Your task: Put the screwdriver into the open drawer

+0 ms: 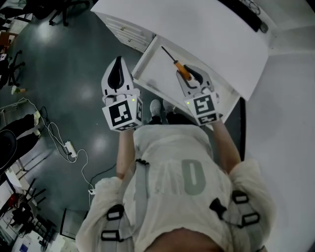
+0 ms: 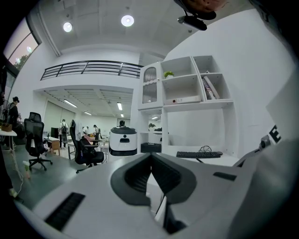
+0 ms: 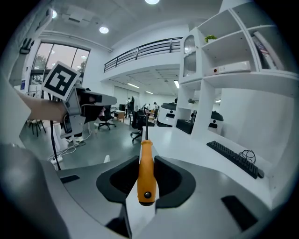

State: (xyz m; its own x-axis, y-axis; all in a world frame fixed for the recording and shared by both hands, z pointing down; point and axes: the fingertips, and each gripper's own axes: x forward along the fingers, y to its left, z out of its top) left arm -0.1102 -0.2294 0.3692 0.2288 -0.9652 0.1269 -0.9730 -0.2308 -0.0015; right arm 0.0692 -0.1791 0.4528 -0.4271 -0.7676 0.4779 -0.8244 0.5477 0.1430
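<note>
The screwdriver [image 1: 183, 72] has an orange handle and a thin dark shaft. It hangs over the open white drawer [image 1: 153, 73], tip pointing away from me. My right gripper [image 1: 189, 76] is shut on the handle. In the right gripper view the handle [image 3: 145, 173] stands between the dark pads [image 3: 169, 179] and the shaft points ahead. My left gripper [image 1: 117, 68] hovers over the floor, just left of the drawer's corner. Its jaws meet with nothing between them [image 2: 151, 156].
The drawer sticks out from under a white desk [image 1: 211, 34] with a black keyboard [image 3: 233, 159] on top. White shelves [image 3: 233, 51] rise behind the desk. A power strip and cables [image 1: 69, 147] lie on the grey floor at left. Office chairs [image 1: 61, 11] stand farther off.
</note>
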